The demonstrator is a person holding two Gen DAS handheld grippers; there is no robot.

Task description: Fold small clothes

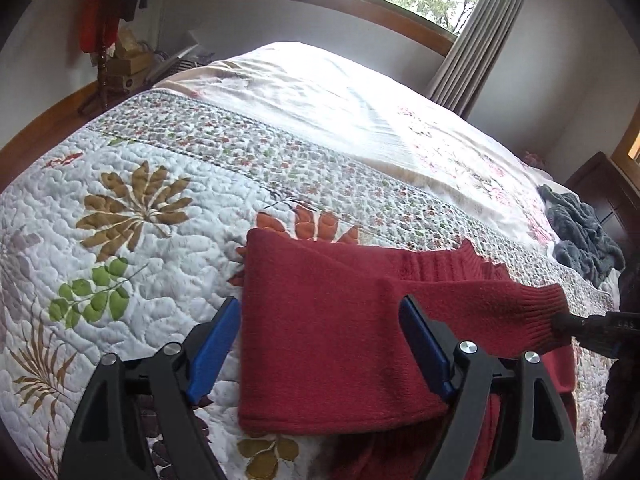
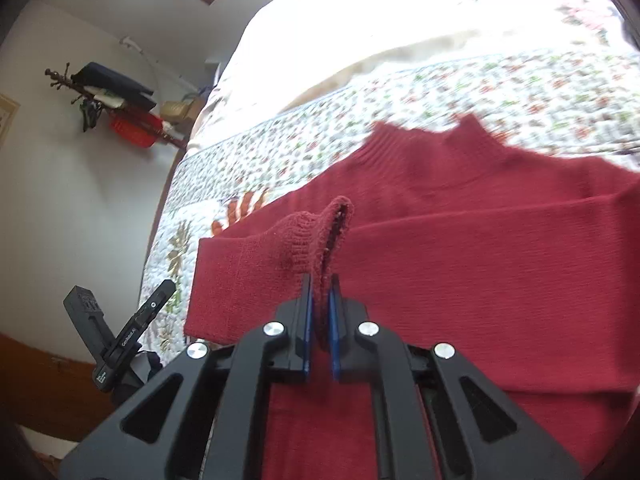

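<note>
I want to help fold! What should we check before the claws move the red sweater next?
1. Right claw pinching the sleeve cuff: ok.
2. Left claw open, holding nothing: ok.
3. Red sweater lying on the quilt: ok.
4. Left side already folded over: ok.
5. Collar flat: cannot tell, blurred.
6. Grey clothes clear of the sweater: ok.
</note>
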